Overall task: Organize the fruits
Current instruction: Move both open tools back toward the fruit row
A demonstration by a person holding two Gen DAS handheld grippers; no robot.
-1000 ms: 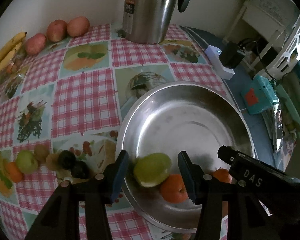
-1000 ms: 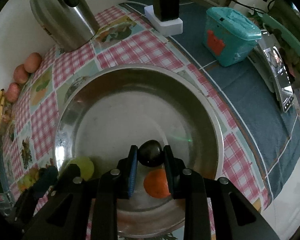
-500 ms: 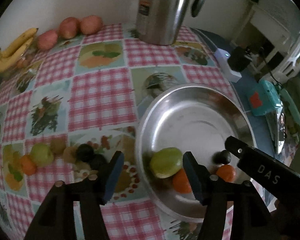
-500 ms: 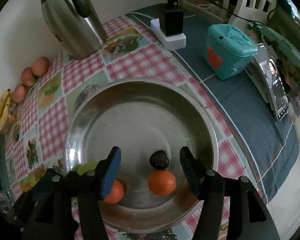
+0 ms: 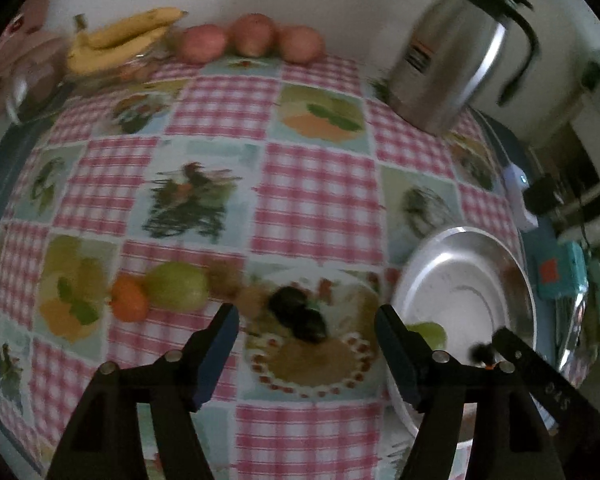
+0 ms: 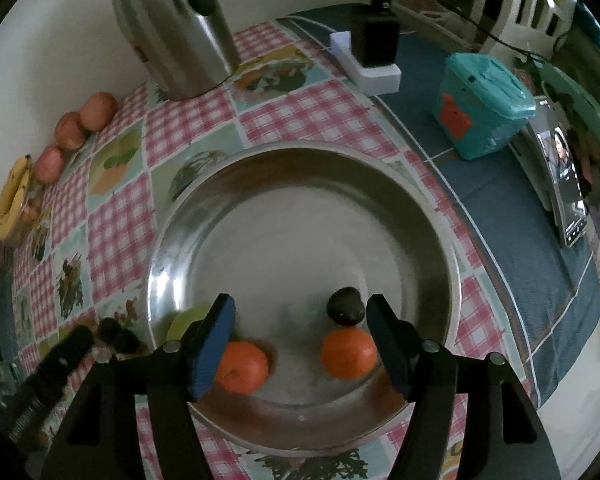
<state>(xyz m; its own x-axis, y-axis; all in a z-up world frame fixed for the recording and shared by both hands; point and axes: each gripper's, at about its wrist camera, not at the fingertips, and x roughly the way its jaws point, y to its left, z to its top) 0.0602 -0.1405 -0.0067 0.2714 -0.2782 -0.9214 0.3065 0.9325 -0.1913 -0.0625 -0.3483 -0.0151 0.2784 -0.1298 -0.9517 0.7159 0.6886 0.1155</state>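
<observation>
My left gripper point(image 5: 306, 322) hovers over two dark fruits point(image 5: 296, 312) on the checked cloth. Its jaws are opening, with the pads clear of the fruits. To their left lie small brown fruits point(image 5: 224, 278), a green fruit point(image 5: 176, 286) and an orange point(image 5: 129, 298). My right gripper point(image 6: 300, 316) hangs over the near side of the steel bowl point(image 6: 300, 152). Its jaws are opening too, and nothing is pressed between them. The bowl holds a dark fruit point(image 6: 345, 306), two oranges point(image 6: 349, 353) point(image 6: 242, 366) and a green fruit point(image 6: 188, 318).
A steel kettle point(image 6: 172, 28) stands behind the bowl. Bananas point(image 5: 120, 40) and three red apples point(image 5: 252, 38) line the wall. Right of the bowl are a power strip with an adapter point(image 6: 372, 60), a teal box point(image 6: 484, 108) and a propped phone point(image 6: 568, 184).
My right gripper has opened and let go of the dark fruit, which now lies in the bowl. My left gripper has swung left from the bowl to above the dark fruits, opening wider.
</observation>
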